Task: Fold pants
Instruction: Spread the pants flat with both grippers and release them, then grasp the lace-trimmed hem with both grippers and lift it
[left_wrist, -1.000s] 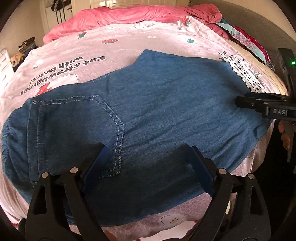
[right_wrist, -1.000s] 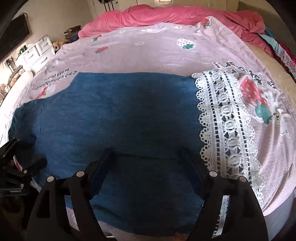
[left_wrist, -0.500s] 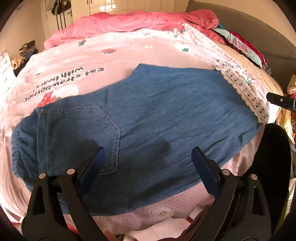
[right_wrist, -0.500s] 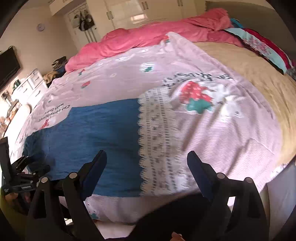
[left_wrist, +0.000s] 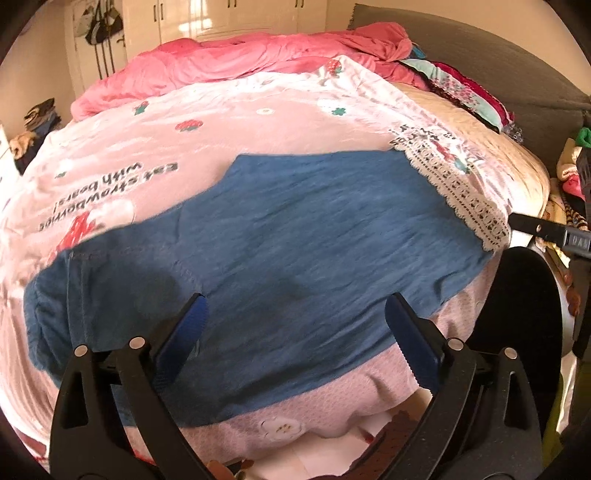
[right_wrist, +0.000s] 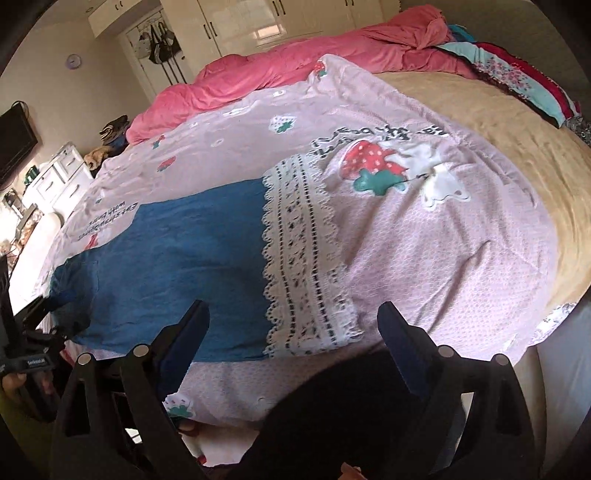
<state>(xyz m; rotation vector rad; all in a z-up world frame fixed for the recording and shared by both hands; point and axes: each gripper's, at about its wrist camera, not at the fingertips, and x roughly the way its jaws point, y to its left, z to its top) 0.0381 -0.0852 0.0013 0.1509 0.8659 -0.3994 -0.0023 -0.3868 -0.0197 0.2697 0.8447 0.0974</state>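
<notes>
Both grippers have backed off toward the bed's near edge, so the blue pants (left_wrist: 295, 258) lie flat on the pink bedspread (left_wrist: 229, 140) beyond the spread, empty fingers of the left gripper (left_wrist: 295, 339) and right gripper (right_wrist: 291, 339).
</notes>
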